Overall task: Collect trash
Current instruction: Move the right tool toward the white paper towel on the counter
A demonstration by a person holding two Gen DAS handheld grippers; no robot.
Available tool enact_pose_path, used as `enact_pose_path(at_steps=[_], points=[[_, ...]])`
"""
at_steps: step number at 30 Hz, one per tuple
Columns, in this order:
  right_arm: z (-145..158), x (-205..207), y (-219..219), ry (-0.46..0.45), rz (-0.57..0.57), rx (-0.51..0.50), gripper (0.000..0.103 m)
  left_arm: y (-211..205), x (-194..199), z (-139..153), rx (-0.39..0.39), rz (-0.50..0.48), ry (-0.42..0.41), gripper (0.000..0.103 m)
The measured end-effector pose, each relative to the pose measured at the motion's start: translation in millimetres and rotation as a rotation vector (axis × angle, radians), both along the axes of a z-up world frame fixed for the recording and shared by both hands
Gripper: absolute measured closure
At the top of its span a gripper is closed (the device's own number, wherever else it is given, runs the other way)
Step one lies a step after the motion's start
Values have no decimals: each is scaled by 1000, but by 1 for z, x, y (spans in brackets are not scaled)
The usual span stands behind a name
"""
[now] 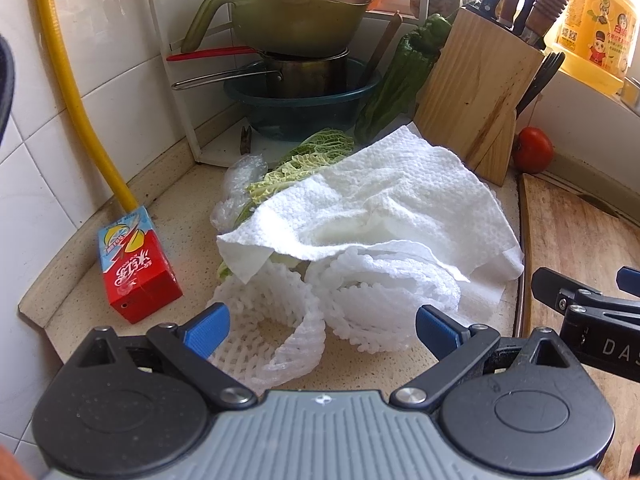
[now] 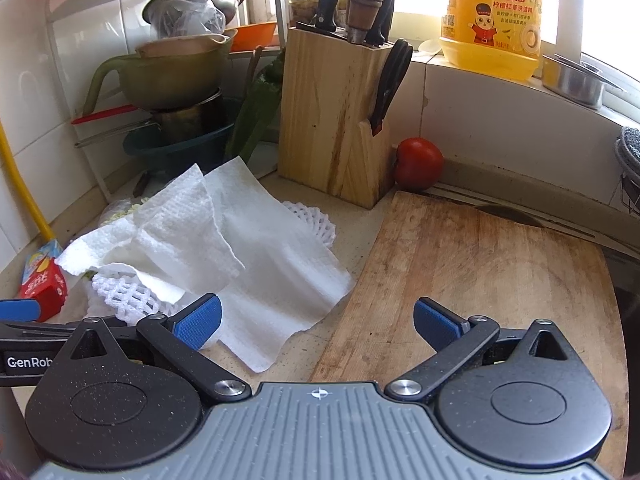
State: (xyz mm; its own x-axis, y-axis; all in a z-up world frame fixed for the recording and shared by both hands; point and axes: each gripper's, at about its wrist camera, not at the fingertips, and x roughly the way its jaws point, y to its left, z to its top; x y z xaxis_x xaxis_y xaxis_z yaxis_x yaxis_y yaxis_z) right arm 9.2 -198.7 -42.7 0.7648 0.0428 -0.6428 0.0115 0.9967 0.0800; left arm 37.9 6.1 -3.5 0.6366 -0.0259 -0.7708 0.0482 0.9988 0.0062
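Note:
A pile of trash lies on the counter: a crumpled white paper towel (image 1: 372, 204) (image 2: 240, 240) over cabbage leaves (image 1: 304, 160), clear plastic wrap (image 1: 240, 176) and white foam fruit netting (image 1: 340, 300) (image 2: 120, 296). A red and blue drink carton (image 1: 134, 264) (image 2: 42, 280) lies at the left by the wall. My left gripper (image 1: 322, 328) is open, low over the netting, with the foam between its blue fingertips. My right gripper (image 2: 316, 324) is open above the towel's corner and the cutting board's edge, holding nothing.
A wooden cutting board (image 2: 500, 280) fills the right side. A knife block (image 2: 332, 120), a tomato (image 2: 418, 162), a green pepper (image 1: 400, 80), stacked pots and basins (image 1: 296, 64), a yellow hose (image 1: 76, 92) and a yellow detergent jug (image 2: 492, 16) line the back.

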Motion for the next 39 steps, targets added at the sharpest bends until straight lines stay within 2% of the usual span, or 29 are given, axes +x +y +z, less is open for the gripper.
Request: enact_pose_path(at_steps=[17, 39], points=[[12, 20, 16, -42, 37, -12, 0, 13, 16, 12, -8, 30, -34, 5], [15, 18, 17, -55, 36, -3, 0, 16, 20, 19, -11, 48, -58, 5]])
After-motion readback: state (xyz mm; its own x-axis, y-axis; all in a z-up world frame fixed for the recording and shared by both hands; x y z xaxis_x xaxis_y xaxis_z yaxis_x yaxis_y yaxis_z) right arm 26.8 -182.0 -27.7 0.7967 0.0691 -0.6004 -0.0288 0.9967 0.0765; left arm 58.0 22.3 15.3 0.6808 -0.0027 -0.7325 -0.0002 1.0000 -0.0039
